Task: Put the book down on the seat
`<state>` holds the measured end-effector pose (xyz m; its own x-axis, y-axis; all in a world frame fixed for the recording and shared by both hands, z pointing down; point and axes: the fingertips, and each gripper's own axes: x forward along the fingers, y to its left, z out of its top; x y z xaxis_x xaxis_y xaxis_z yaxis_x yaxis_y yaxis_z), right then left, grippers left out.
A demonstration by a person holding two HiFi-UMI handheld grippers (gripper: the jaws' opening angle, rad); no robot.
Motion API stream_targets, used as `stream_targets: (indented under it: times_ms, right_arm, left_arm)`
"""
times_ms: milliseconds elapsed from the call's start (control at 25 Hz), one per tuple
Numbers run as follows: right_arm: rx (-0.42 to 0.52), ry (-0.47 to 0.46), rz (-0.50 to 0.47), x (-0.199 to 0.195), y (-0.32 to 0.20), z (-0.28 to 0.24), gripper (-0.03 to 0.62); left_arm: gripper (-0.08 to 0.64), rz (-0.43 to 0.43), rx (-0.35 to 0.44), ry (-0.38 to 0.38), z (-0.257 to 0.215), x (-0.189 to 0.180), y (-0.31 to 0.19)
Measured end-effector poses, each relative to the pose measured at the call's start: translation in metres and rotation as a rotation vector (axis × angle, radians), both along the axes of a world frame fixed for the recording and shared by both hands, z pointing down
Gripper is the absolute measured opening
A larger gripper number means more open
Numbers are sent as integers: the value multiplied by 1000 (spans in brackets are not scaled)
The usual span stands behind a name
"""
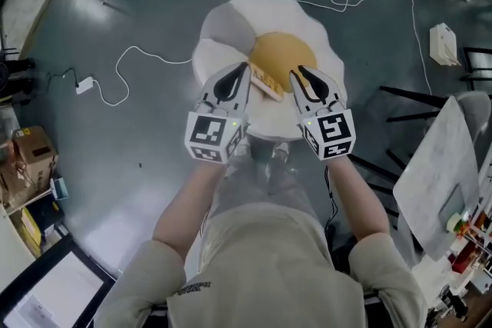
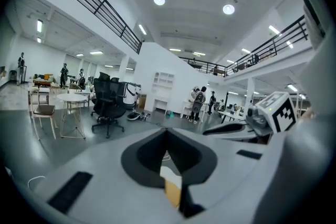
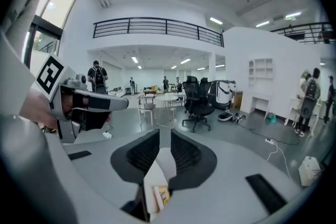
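I am holding the book [image 1: 267, 82] over the middle of the seat [image 1: 227, 23], with the left tongs [image 1: 240, 77] and the right tongs [image 1: 301, 77] both pinching it, so I am judging that the lowering and the release are not yet done.

One book [image 1: 267, 82], one seat [image 1: 231, 23], and two tools: left tool [image 1: 244, 67], right tool [image 1: 295, 72].

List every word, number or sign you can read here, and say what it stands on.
No text can be read.
Print on the yellow cover of the book: too small and blurred to read.
Small dark print on the person's shirt: too small to read.
Squares on the left marker cube and the right marker cube: black-and-white patterns only, no letters.
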<state>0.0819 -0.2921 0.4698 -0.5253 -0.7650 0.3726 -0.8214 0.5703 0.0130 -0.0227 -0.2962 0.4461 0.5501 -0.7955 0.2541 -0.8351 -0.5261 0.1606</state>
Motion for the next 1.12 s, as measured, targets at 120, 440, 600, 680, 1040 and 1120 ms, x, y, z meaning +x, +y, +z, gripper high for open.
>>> stream_targets:
  times_ms: [120,440,600,680,1040,1120]
  right_arm:
    - [87,-35,10,2,3,-57,67]
    - [295,-96,35,22,32,-177,48]
    - [336,-155,36,25,49,-219,35]
    - [353,-196,38,25,57,-235,31]
    - [429,-204,42,39,90,-273,17]
    - [432,-211,53,43,96,-275,15]
  left_arm:
    - [9,18,23,27,-45,-3,5]
    - [9,71,203,46,-148,-1,29]
    - [9,87,294,29,-184,2,44]
    - [9,109,323,20,-196,7,53]
    - [9,175,377,49,-226,20,84]
    - [9,183,389,50,-228,21,88]
